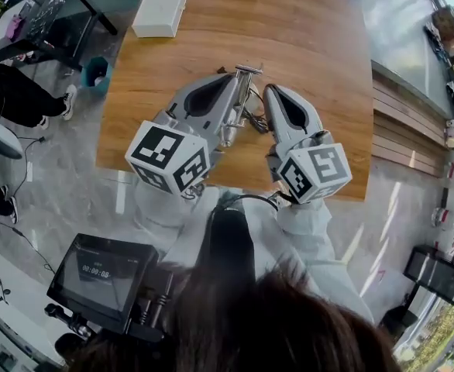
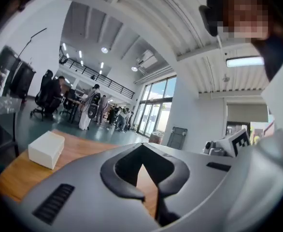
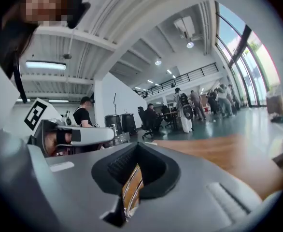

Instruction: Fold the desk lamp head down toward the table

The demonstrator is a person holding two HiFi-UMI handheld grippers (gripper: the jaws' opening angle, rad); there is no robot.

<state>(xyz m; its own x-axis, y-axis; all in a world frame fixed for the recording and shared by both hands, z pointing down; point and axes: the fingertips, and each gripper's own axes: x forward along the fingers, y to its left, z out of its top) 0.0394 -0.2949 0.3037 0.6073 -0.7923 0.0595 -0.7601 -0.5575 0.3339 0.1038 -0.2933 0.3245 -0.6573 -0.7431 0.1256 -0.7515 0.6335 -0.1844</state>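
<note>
Left gripper [image 2: 142, 148]: held level over the counter [image 1: 312, 37] on the person's left. Its jaws are together, tips meeting, and nothing sits between them. Only a sliver of wood shows through the gap behind the tips.
Right gripper [image 3: 137, 146]: alongside on the person's right, pointing much the same way. Its jaws are together as well and grip nothing, with just a strip of wood grain visible in the gap.
Desk lamp [image 1: 245, 91]: a slim silvery stem with a short crossbar at its top. It stands on the counter in the narrow space between the two grippers, just beside both. The gripper bodies hide much of it, so how far the head is folded cannot be read, nor whether either gripper touches it.
Cable [image 1: 256, 120]: a dark tangle at the lamp's foot, between the grippers.
Counter: broad, warm brown wood, running away from the person.
White box [image 1: 161, 8]: flat and rectangular, at the far left corner of the counter, well apart from the lamp and the grippers.
Bin [image 1: 97, 74]: teal, on the grey floor just off the counter's left edge.
Screen [image 1: 103, 273]: dark, low on the left, near the person.
Background: an open hall with tall windows, with people around desks and chairs beyond the counter.
</note>
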